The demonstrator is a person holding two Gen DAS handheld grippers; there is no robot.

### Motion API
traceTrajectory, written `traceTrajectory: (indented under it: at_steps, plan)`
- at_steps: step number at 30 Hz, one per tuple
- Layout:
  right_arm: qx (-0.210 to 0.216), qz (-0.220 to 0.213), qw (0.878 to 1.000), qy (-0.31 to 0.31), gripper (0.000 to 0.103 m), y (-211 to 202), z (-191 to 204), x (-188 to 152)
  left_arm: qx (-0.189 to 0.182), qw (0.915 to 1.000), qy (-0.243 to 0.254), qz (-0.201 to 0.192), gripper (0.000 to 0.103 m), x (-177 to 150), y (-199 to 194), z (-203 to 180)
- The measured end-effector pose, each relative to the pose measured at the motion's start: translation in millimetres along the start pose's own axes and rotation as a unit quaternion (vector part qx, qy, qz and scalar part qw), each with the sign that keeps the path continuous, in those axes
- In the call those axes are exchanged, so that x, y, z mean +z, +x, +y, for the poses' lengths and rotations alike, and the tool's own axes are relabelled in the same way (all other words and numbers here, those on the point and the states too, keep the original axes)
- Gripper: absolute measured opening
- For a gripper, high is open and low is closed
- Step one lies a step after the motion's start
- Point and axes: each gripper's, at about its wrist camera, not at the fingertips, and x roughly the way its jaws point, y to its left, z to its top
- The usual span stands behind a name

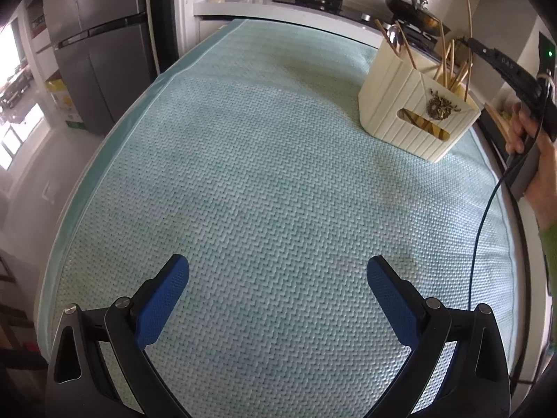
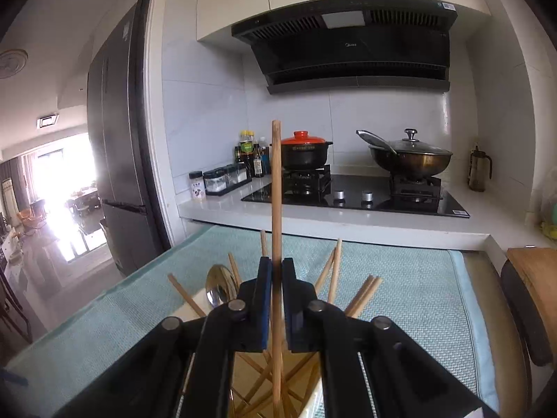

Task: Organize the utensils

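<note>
Chopstick (image 2: 276, 209) clamped upright between jaws of right gripper (image 2: 276, 278), held above cream utensil holder (image 1: 414, 108). Holder stood at far right of tabletop on teal woven mat (image 1: 261, 181); more chopsticks (image 1: 449, 66) and metal spoon (image 2: 219, 285) seen inside. Left gripper (image 1: 278, 271) held over bare mat, jaws spread wide, nothing between.

chopstick (image 2: 276, 209) lower end is cut off by bottom edge. holder (image 1: 414, 104) base is hidden behind right claw (image 2: 276, 271) in right wrist view. spice jar (image 2: 197, 184) label too small to be read.
</note>
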Motion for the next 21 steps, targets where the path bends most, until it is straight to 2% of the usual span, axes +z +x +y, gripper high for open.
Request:
traceTrajectory:
  at_steps: [6, 11, 13, 14, 15, 21]
  plan:
    - [-0.005, 0.033, 0.999, 0.002, 0.007, 4, -8, -19, -0.002, 0.9997, 0.02, -0.014, 0.102, 7, -4, -15]
    - [-0.012, 0.053, 0.999, 0.001, 0.008, -6, -8, -14, -0.001, 0.9987, 0.031, -0.04, 0.102, 14, -26, -27]
    - [-0.017, 0.05, 0.999, 0.006, 0.022, -19, -7, -5, -0.004, 0.998, 0.034, -0.053, 0.102, 16, -37, -31]
    - [-0.016, 0.047, 0.999, 0.008, 0.047, -26, -7, -2, -0.006, 0.9976, 0.035, -0.06, 0.102, 16, -42, -32]
    - [-0.016, 0.038, 0.999, 0.01, 0.062, -36, -7, 2, -0.007, 0.9972, 0.036, -0.065, 0.102, 17, -48, -34]
    - [-0.034, 0.026, 0.999, 0.001, 0.062, -105, 13, 22, -0.008, 0.9939, 0.044, -0.101, 0.102, 9, -82, -43]
